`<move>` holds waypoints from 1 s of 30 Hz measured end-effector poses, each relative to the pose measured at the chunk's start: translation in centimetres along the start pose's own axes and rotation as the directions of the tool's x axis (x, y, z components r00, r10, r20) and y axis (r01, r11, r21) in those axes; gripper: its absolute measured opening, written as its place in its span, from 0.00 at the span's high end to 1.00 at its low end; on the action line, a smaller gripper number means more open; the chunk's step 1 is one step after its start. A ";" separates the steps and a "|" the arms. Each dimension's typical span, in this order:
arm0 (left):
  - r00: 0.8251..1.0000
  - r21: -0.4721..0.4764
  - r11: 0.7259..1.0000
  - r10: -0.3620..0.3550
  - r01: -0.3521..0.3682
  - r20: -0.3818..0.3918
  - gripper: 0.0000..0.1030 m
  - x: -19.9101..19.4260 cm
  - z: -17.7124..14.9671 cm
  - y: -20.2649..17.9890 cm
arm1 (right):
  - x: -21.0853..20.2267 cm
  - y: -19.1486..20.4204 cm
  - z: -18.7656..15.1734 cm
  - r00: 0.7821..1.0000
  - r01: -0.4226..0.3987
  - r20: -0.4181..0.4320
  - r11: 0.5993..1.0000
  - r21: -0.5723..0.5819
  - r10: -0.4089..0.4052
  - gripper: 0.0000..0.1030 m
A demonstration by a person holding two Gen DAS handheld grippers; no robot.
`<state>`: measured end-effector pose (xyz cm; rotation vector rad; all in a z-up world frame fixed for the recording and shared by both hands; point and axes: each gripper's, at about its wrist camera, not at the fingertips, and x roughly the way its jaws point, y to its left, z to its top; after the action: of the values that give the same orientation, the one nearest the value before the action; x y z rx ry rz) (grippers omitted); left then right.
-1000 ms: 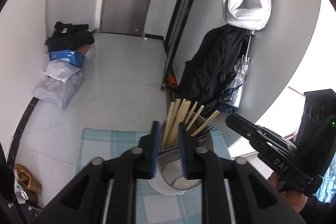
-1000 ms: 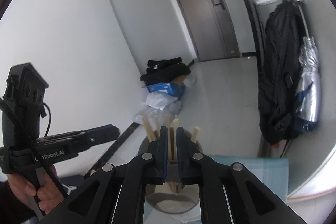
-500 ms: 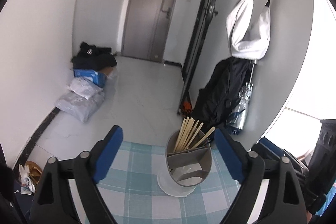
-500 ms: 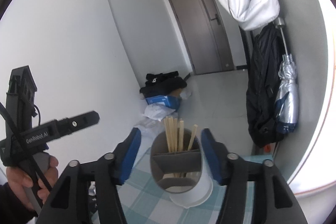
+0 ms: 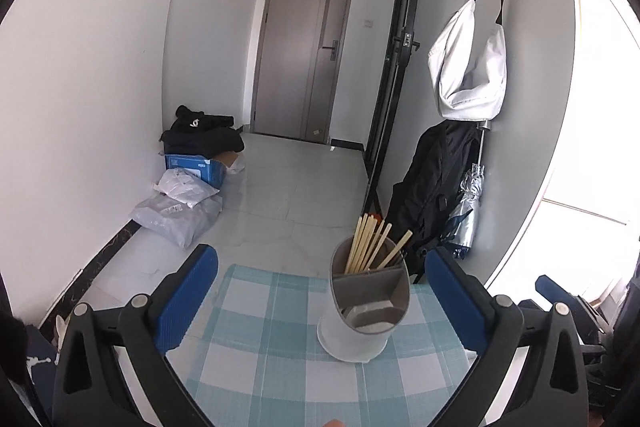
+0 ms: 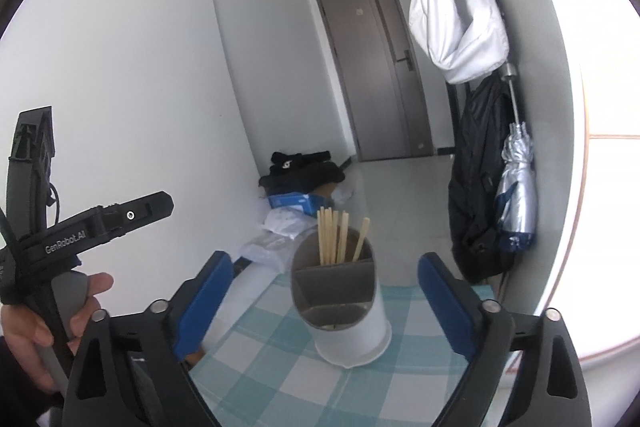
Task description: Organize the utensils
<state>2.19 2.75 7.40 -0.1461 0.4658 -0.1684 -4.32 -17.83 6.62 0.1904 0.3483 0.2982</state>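
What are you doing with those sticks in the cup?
A person holds two grippers over a checked tablecloth, tidying utensils. The wooden chopsticks stand in the back compartment of a white utensil holder. The left gripper and the right gripper are both open and hold nothing, with the holder in front of them.

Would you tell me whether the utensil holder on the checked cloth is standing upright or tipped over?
Upright. The utensil holder rests on its base on the checked cloth, mouth up, with the chopsticks standing in its rear compartment; both views agree.
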 end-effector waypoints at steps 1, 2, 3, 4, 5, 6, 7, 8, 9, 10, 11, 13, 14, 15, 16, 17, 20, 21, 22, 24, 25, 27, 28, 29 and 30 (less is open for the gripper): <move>1.000 -0.001 1.000 0.008 -0.008 0.002 0.01 -0.1 -0.3 0.0 | -0.3 0.1 -0.2 1.000 0.007 0.006 1.000 -0.004 -0.007 0.02; 1.000 0.001 1.000 0.012 -0.012 0.002 0.01 -0.1 -0.6 0.0 | -0.7 0.2 -0.5 1.000 0.013 0.011 1.000 -0.006 -0.013 0.00; 1.000 0.001 1.000 0.016 -0.016 0.002 0.01 -0.4 -0.8 0.0 | -0.9 0.2 -0.6 1.000 0.018 0.014 1.000 -0.007 -0.018 0.00; 1.000 -0.001 1.000 0.022 -0.022 0.001 0.01 -0.4 -1.0 0.0 | -1.1 0.3 -0.9 1.000 0.024 0.018 1.000 -0.007 -0.024 0.00; 1.000 -0.004 1.000 0.025 -0.025 0.000 0.01 -0.5 -1.2 0.1 | -1.3 0.3 -1.1 0.999 0.027 0.019 1.000 -0.006 -0.027 0.00; 1.000 -0.007 1.000 0.027 -0.027 0.000 0.01 -0.6 -1.4 0.2 | -1.4 0.3 -1.4 0.999 0.029 0.018 1.000 -0.007 -0.029 0.00; 1.000 -0.009 1.000 0.026 -0.026 0.000 0.01 -0.7 -1.6 0.2 | -1.6 0.3 -1.6 0.999 0.032 0.017 0.999 -0.008 -0.032 0.00; 1.000 -0.009 1.000 0.022 -0.022 -0.001 0.01 -0.8 -1.7 0.2 | -1.7 0.4 -1.8 0.999 0.036 0.016 0.999 -0.011 -0.036 0.00; 1.000 -0.006 1.000 0.020 -0.020 -0.001 0.01 -0.9 -1.8 0.2 | -1.7 0.4 -1.9 0.999 0.039 0.015 0.999 -0.014 -0.039 0.00; 1.000 -0.003 1.000 0.021 -0.021 0.001 0.01 -1.0 -2.0 0.1 | -1.8 0.4 -2.0 0.999 0.042 0.014 0.999 -0.016 -0.042 0.00; 1.000 0.000 1.000 0.025 -0.025 0.005 0.01 -1.1 -2.1 0.1 | -1.8 0.5 -2.0 0.999 0.043 0.014 0.999 -0.015 -0.043 0.00; 0.999 0.006 0.999 0.032 -0.032 0.010 0.01 -1.3 -2.2 0.0 | -2.0 0.6 -2.0 0.999 0.042 0.015 0.999 -0.015 -0.042 0.00; 0.999 0.004 0.999 0.031 -0.031 0.011 0.01 -1.5 -2.3 0.1 | -2.1 0.6 -2.0 0.999 0.043 0.016 0.999 -0.015 -0.043 0.00; 1.000 0.001 1.000 0.029 -0.029 0.011 0.01 -1.5 -2.3 0.1 | -2.2 0.7 -2.1 0.999 0.044 0.017 0.999 -0.016 -0.043 0.00; 1.000 -0.002 1.000 0.028 -0.028 0.011 0.01 -1.6 -2.3 0.1 | -2.2 0.7 -2.1 0.999 0.045 0.018 0.999 -0.016 -0.044 0.00; 1.000 -0.004 1.000 0.028 -0.028 0.009 0.01 -1.6 -2.4 0.2 | -2.3 0.7 -2.1 0.999 0.046 0.019 0.999 -0.017 -0.045 0.00; 0.999 -0.006 0.999 0.034 -0.033 0.007 0.01 -1.7 -2.4 0.3 | -2.3 0.7 -2.2 0.999 0.049 0.018 0.999 -0.016 -0.049 0.00; 0.999 -0.005 0.999 0.040 -0.040 0.008 0.01 -1.8 -2.4 0.3 | -2.3 0.7 -2.2 0.999 0.048 0.018 0.999 -0.016 -0.048 0.00; 0.999 -0.005 0.999 0.044 -0.044 0.005 0.01 -1.8 -2.5 0.4 | -2.3 0.7 -2.2 0.999 0.049 0.017 0.999 -0.016 -0.049 0.00; 0.999 -0.006 0.999 0.040 -0.040 -0.006 0.01 -1.7 -2.5 0.4 | -2.3 0.7 -2.2 0.999 0.049 0.017 0.999 -0.017 -0.049 0.00; 0.999 -0.006 0.999 0.048 -0.048 -0.008 0.01 -1.7 -2.6 0.4 | -2.3 0.7 -2.2 0.999 0.049 0.017 0.999 -0.016 -0.049 0.00; 0.998 -0.007 0.998 0.058 -0.058 -0.001 0.01 -1.8 -2.7 0.5 | -2.3 0.7 -2.2 0.999 0.048 0.016 0.999 -0.016 -0.048 0.00; 0.998 -0.009 0.998 0.061 -0.061 0.001 0.01 -1.8 -2.8 0.5 | -2.2 0.8 -2.3 0.999 0.049 0.016 0.999 -0.016 -0.048 0.00; 0.998 -0.011 0.998 0.064 -0.064 0.002 0.01 -1.8 -2.8 0.6 | -2.2 0.8 -2.4 0.999 0.049 0.015 0.999 -0.016 -0.049 0.00; 0.998 -0.015 0.998 0.064 -0.064 0.004 0.01 -1.9 -2.8 0.6 | -2.2 0.8 -2.4 0.999 0.048 0.014 0.999 -0.016 -0.047 0.00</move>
<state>-0.73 3.40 5.64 -0.1455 0.4668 -0.1020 -7.41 -17.50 5.27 0.1674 0.3362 0.2526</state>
